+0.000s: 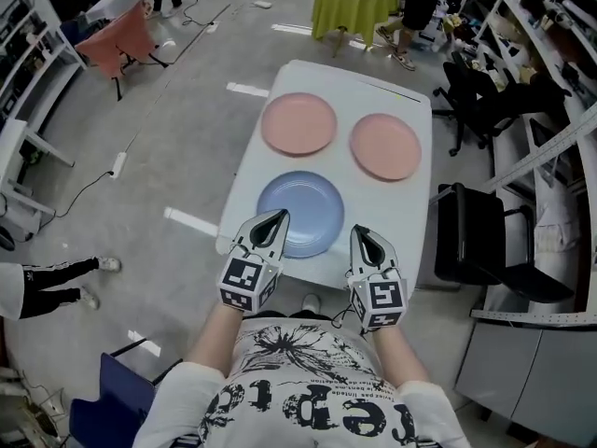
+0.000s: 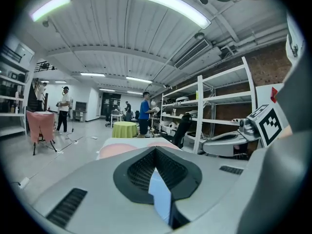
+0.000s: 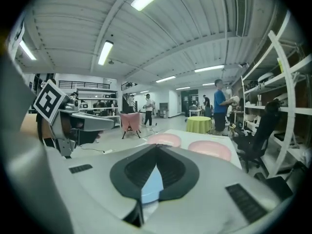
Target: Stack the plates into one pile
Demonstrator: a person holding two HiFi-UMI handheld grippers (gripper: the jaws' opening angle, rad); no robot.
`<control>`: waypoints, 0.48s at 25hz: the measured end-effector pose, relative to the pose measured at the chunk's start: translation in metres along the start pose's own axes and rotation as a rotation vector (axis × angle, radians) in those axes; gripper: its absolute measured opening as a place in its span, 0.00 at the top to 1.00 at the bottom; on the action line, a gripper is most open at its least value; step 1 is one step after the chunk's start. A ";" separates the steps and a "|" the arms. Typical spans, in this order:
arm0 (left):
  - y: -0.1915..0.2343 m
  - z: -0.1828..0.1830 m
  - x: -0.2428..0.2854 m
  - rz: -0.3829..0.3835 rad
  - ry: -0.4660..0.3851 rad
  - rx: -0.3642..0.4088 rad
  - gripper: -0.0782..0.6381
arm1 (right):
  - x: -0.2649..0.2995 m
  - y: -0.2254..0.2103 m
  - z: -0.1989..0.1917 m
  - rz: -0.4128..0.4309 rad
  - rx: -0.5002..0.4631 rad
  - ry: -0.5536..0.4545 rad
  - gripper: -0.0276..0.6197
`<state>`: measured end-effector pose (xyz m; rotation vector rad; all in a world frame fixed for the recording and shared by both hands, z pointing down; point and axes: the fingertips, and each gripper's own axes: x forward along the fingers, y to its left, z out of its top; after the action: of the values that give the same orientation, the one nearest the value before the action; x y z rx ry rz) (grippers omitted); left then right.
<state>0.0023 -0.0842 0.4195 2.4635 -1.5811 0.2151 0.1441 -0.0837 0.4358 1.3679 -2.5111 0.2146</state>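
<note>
A white table (image 1: 396, 215) carries three plates, none of them stacked. The blue plate (image 1: 310, 205) lies nearest, toward the near left of the tabletop. Two pink plates sit farther back: the left pink plate (image 1: 298, 123) lies beyond the blue one, and the right pink plate (image 1: 385, 146) lies to its right and slightly nearer. All three lie flat and apart from one another. The left gripper (image 1: 277, 218) is held over the near left edge of the blue plate, pointing away from the person. Its jaws are clenched tip to tip with nothing between them, and a sliver of blue shows through the gap lower down between them. The right gripper (image 1: 360, 234) is held beside it over the table's near edge, just right of the blue plate. Its jaws are likewise pressed together and empty. Whether either tip touches the plate or the tabletop cannot be told. In each gripper view, the other gripper's marker cube shows off to the side, and the pink plates lie ahead past the closed tips. On the floor beyond the far end stands a round table (image 1: 353, 3) under a yellow-green cloth, with a person (image 1: 420, 7) next to it. A black chair (image 1: 485, 243) stands to the right of the white table.
</note>
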 end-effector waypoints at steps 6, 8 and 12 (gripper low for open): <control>0.028 -0.009 0.060 0.041 0.070 0.005 0.87 | 0.055 -0.034 0.001 0.043 0.009 0.045 0.95; 0.038 -0.011 0.074 0.034 0.086 0.004 0.87 | 0.072 -0.038 0.001 0.047 0.014 0.058 0.95; 0.069 -0.015 0.101 0.035 0.139 -0.005 0.87 | 0.109 -0.043 0.004 0.044 0.025 0.084 0.95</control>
<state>-0.0189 -0.1972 0.4642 2.3620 -1.5658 0.3779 0.1234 -0.1954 0.4660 1.2867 -2.4787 0.3073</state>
